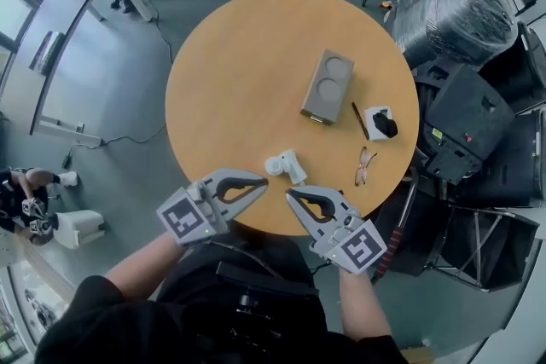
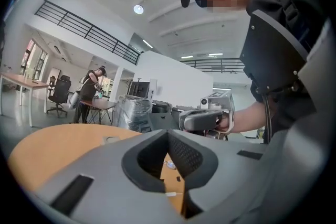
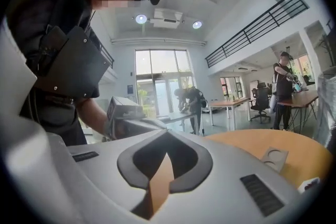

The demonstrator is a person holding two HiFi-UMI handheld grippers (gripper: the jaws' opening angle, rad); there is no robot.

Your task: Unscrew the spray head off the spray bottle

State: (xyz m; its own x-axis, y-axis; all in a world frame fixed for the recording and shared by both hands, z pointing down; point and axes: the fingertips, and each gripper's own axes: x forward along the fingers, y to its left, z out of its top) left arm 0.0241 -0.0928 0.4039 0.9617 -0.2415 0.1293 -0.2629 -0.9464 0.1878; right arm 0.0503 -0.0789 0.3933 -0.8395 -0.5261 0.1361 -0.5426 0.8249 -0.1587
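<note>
The round wooden table (image 1: 230, 72) is uniform orange-tan with no pattern. The small plastic spray bottle (image 1: 286, 166) is white throughout. The rectangular tray with two round recesses (image 1: 328, 86) is plain grey-brown. The slim pen (image 1: 360, 121) is black. The small square box (image 1: 375, 113) is white and carries a black object. The left gripper (image 1: 260, 183) and right gripper (image 1: 292, 196) have light grey shells and dark grey pads (image 3: 131, 165). Each marker cube (image 1: 186, 217) bears black squares on white. The floor (image 1: 94, 81) is dull grey-blue.
</note>
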